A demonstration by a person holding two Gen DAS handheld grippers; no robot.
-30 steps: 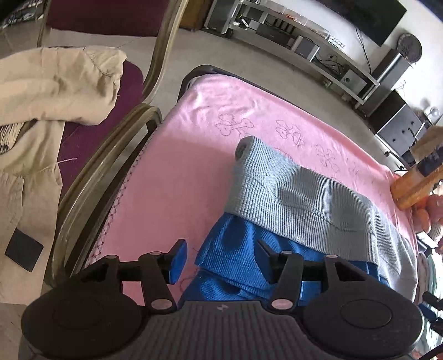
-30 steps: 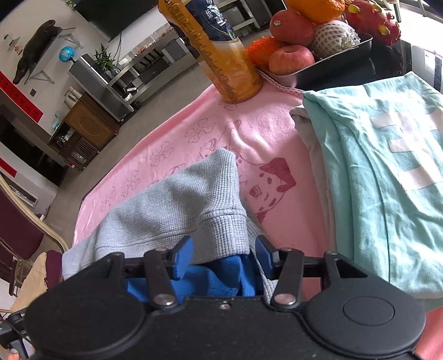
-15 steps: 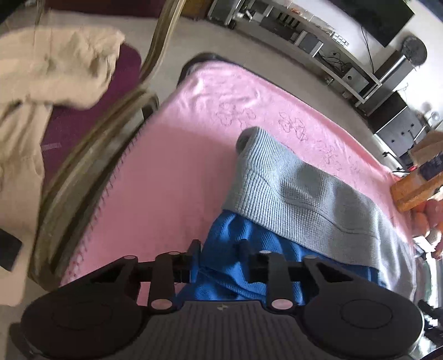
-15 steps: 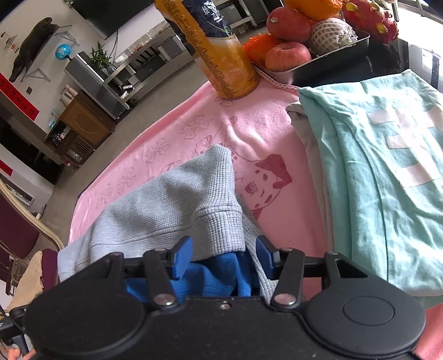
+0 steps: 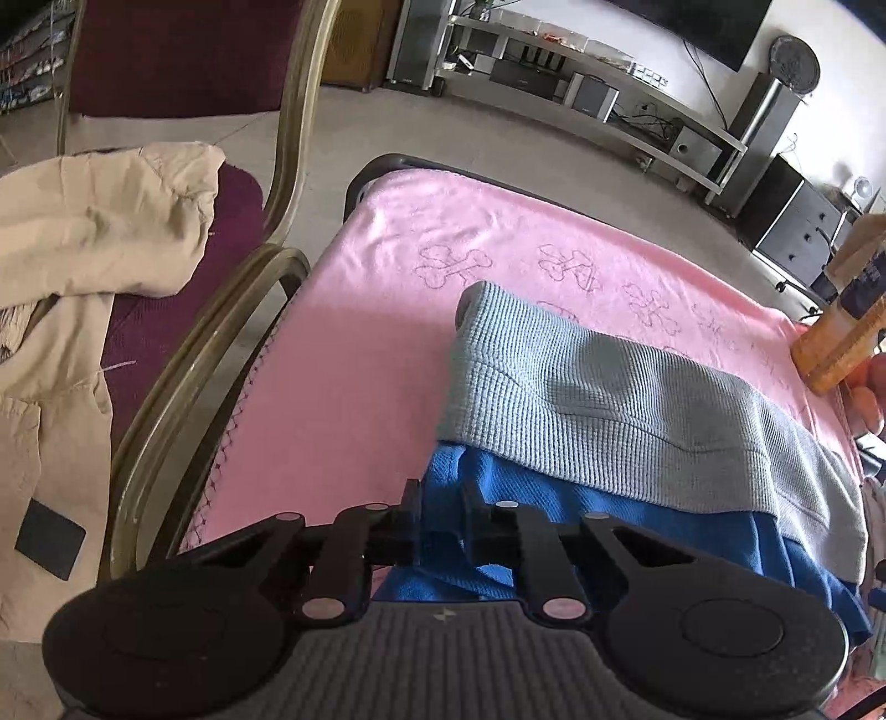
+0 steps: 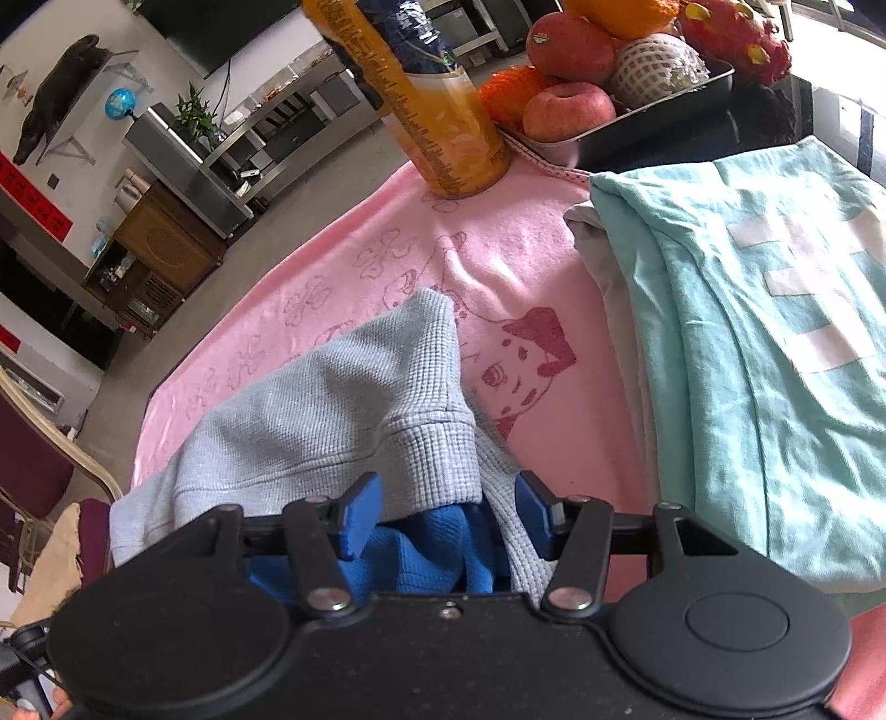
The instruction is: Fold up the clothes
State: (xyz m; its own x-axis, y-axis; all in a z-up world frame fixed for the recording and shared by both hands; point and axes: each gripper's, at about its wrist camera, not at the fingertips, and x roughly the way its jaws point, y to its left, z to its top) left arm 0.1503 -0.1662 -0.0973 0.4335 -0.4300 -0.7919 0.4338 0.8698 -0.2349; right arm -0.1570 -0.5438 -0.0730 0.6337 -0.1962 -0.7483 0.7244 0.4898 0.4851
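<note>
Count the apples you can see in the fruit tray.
2: one red apple high in the pile, one at the tray's front edge. More may be hidden behind the other fruit.

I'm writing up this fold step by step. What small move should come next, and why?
Probably close the right tongs on the cloth between them. The left tongs are closing on the blue garment under the grey knit, while the right ones are opening around that edge without gripping.

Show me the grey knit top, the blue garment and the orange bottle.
grey knit top (image 5: 609, 399): left wrist view, middle of its waffle panel.
blue garment (image 5: 637, 531): left wrist view, edge showing under the grey.
orange bottle (image 6: 437, 116): right wrist view, printed side.
</note>
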